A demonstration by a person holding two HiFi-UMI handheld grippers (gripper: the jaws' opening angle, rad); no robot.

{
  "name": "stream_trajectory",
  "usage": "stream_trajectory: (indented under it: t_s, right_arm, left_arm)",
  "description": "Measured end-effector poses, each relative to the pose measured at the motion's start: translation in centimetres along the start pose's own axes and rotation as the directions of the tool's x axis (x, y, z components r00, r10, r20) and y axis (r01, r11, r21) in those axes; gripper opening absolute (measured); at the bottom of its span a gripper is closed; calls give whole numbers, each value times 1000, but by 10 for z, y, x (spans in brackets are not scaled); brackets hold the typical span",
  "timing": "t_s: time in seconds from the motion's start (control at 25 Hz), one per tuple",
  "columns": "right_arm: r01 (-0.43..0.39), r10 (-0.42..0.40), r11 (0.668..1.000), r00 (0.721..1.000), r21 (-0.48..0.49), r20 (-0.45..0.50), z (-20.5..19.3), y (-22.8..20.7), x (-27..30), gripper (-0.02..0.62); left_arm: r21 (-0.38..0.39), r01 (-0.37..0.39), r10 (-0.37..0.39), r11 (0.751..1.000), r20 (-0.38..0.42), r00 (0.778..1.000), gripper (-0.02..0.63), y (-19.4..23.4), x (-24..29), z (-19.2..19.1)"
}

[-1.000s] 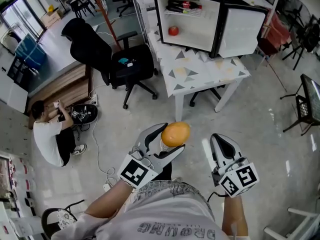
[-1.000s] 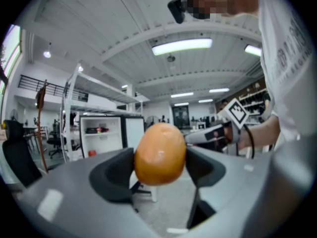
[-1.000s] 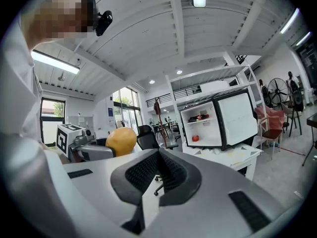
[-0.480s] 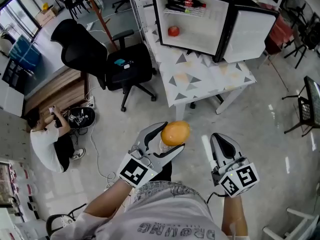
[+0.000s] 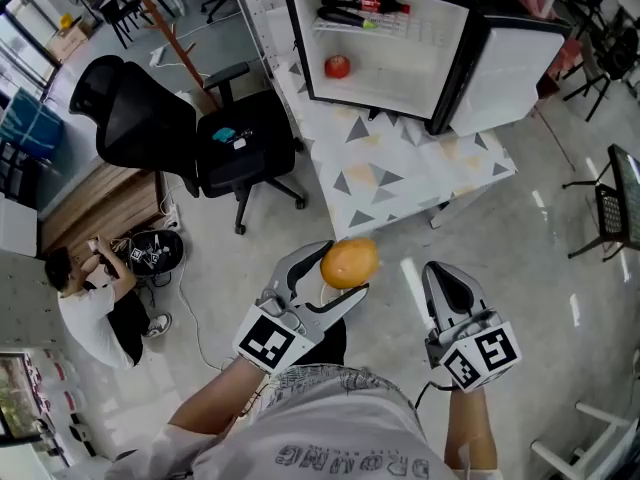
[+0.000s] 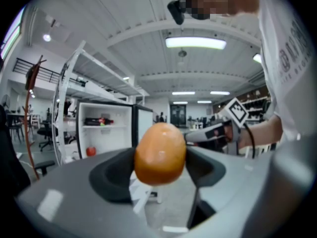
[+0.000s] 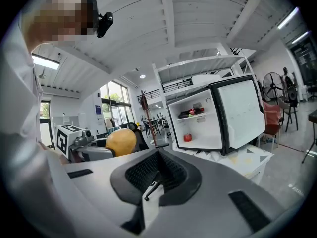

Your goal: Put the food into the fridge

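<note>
left gripper (image 5: 340, 274): jaws are standing wide, clamping the orange fruit (image 5: 350, 263).
right gripper (image 5: 446, 274): jaws are pressing together, nothing btw them.
fruit: in air, well apart from open fridge (image 5: 400, 63) on table (image 5: 400, 173).
vs 1 sec ago: fridge & table are showing nearer.

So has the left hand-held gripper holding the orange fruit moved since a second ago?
Yes. The left hand-held gripper, clamping the round orange fruit, has moved closer to the white patterned table bearing the open fridge.
</note>
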State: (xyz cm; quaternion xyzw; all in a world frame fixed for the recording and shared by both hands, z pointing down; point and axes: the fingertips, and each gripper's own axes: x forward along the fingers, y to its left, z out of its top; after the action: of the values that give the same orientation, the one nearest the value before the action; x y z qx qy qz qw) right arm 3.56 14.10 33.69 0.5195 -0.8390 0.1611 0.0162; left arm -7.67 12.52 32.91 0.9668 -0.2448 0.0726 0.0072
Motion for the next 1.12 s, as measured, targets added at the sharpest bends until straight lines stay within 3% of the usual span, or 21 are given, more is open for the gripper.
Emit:
stream_trajectory:
  t_s: [0.6, 1.12]
  right_arm:
    - [60, -60, 998, 998, 27, -2, 35, -31, 118, 2]
    - [90, -90, 995, 996, 32, 13, 52, -46, 158, 2]
  left_arm:
    - [17, 68, -68, 998, -12, 998, 330, 127, 47, 7]
    - [32, 93, -93, 995, -3, 996, 330, 172, 67, 16]
